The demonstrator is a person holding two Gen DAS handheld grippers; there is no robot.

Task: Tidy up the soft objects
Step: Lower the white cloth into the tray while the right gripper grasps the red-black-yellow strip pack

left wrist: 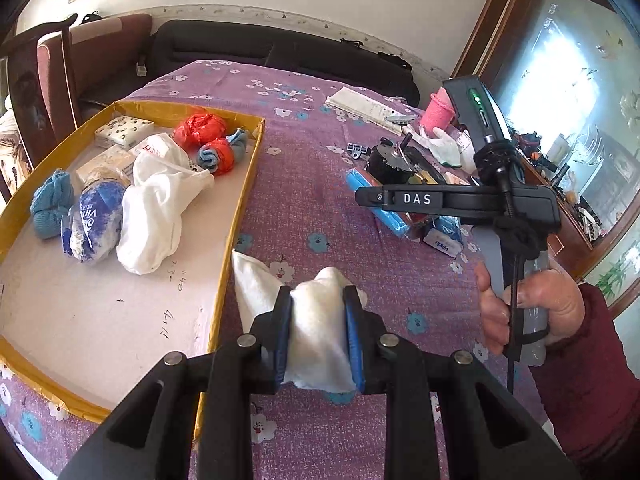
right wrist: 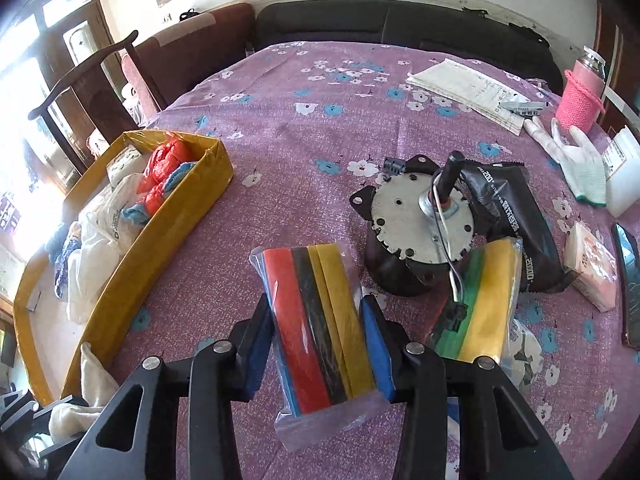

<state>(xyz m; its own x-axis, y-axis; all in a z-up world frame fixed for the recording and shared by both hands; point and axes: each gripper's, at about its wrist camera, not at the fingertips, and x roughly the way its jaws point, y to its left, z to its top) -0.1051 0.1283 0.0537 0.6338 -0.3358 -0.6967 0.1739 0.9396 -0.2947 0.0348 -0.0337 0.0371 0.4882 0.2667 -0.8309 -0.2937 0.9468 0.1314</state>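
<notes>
A folded white cloth (left wrist: 318,328) sits clenched between the blue pads of the left gripper (left wrist: 318,334), held just beside the rim of the shallow yellow cardboard tray (left wrist: 244,184) that already carries white plastic bags (left wrist: 160,204), red bundles (left wrist: 200,130) and blue knitted pieces (left wrist: 50,204). Across the purple flowered surface (right wrist: 300,128), the right gripper (right wrist: 320,344) straddles a clear-wrapped pack of red, black and yellow sponge strips (right wrist: 316,324); its pads touch or nearly touch the pack's sides, but the right wrist view does not settle whether they press, so a firm hold cannot be told.

The slick wrapper is the likely trouble: a shallow bite could let the pack slide out on lifting. The cloth's loose corner may also catch on the tray wall as it goes over.

A black electric motor with a silver face (right wrist: 416,220) stands just beyond the pack, its wire (right wrist: 448,256) trailing toward a second green-and-yellow pack (right wrist: 484,300). A white work glove (right wrist: 576,168), a pink knitted bottle cover (right wrist: 580,96) and papers (right wrist: 468,92) lie farther off.
</notes>
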